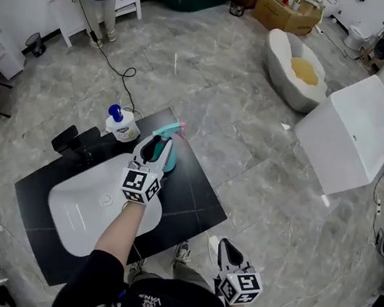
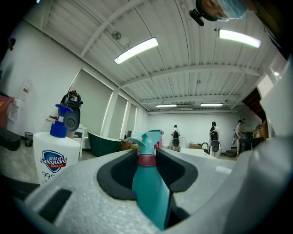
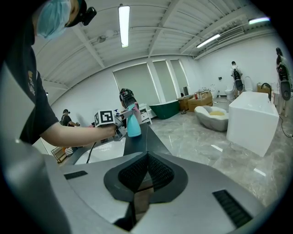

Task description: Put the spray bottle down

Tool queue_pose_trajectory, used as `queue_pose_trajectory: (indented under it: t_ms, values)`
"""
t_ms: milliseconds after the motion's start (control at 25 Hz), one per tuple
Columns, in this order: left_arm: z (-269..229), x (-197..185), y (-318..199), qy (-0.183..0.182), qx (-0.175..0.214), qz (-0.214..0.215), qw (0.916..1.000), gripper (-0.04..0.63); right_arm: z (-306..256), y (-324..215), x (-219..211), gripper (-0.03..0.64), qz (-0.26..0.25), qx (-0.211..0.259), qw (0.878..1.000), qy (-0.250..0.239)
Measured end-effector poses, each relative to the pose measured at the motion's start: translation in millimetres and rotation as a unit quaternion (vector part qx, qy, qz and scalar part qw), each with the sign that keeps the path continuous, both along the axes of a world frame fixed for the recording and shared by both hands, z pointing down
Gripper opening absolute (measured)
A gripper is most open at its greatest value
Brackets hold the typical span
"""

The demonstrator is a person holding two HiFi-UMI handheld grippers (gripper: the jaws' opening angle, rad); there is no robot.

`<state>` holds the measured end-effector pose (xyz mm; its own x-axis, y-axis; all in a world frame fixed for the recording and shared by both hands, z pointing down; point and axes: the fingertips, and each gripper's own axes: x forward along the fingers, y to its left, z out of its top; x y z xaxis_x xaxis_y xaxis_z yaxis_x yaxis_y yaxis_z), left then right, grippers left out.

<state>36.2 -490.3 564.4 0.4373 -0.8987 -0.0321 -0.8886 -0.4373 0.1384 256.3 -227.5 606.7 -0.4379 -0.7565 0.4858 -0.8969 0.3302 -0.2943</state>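
A teal spray bottle (image 1: 167, 134) with a pink collar stands upright between the jaws of my left gripper (image 1: 158, 144), which is shut on its body. In the left gripper view the bottle (image 2: 149, 183) fills the gap between the dark pads (image 2: 115, 176). It is held over the far part of the black countertop (image 1: 189, 189); whether its base touches the top I cannot tell. The right gripper view shows the same bottle (image 3: 133, 123) from the side, just above the counter (image 3: 137, 142). My right gripper (image 1: 224, 247) hangs low beside the counter's near right corner, shut and empty (image 3: 146, 155).
A white hand-soap pump bottle (image 1: 121, 126) stands just left of the spray bottle, also near in the left gripper view (image 2: 54, 155). A white sink basin (image 1: 87, 208) is set in the counter. A white bathtub (image 1: 354, 133) and oval tub (image 1: 295, 70) stand on the marble floor.
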Motion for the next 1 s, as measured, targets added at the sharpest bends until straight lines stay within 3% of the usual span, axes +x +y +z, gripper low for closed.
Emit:
queue_pose_trajectory:
  t_ms: [400, 1000]
  values:
    - [0, 8, 11, -0.010, 0.014, 0.003, 0.9999, 0.140, 3, -7, 1, 0.002, -0.012, -0.001, 1.000, -0.004]
    - [3, 12, 39, -0.031, 0.004, 0.010, 0.9994, 0.140, -3, -6, -11, 0.002, -0.029, 0.008, 0.999, -0.012]
